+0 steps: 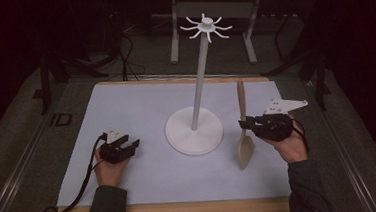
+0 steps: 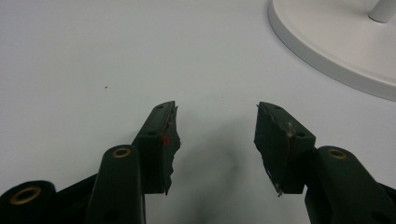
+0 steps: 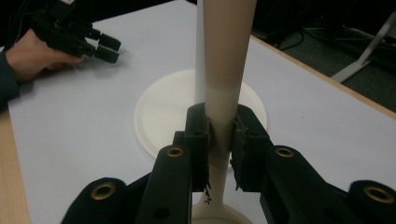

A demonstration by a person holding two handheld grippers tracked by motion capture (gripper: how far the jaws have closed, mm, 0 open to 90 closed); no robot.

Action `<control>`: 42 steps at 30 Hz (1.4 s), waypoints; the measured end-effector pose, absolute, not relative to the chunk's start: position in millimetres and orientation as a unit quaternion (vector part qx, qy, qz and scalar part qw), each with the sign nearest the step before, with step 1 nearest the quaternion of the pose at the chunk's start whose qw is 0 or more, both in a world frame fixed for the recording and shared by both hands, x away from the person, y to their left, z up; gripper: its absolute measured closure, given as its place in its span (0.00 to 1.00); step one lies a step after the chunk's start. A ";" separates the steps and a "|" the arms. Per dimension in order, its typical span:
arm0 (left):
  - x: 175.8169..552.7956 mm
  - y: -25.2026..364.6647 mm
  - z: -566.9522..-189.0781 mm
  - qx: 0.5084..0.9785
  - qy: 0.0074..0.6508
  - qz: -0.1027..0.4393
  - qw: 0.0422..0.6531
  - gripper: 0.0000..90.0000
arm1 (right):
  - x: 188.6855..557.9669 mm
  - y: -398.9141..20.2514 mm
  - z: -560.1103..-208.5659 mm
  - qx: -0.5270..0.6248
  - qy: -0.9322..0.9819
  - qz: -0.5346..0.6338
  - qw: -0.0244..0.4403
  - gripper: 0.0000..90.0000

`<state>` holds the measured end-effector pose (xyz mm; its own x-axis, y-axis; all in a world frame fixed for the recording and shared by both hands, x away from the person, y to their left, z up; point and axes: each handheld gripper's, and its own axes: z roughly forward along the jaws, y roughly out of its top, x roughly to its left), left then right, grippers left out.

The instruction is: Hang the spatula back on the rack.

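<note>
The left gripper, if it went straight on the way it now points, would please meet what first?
Probably the round base of the white stand, just right of the line of the open left gripper; dead ahead lies bare white table surface, though depth is unclear.

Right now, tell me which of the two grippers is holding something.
The right gripper: its jaws are clamped on the wooden spoon handle. The left gripper rests on the white table cover with jaws apart and empty.

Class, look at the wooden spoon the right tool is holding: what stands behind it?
In the right gripper view, the white stand's pole and round base sit behind the spoon, which covers part of both.
</note>
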<state>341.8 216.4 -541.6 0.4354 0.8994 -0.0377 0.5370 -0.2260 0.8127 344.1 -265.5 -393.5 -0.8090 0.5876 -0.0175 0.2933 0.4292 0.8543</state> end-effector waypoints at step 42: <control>341.4 216.4 -541.7 0.747 0.480 0.231 0.398 0.54 | 360.1 -258.3 -353.9 0.280 0.786 0.520 0.182 0.87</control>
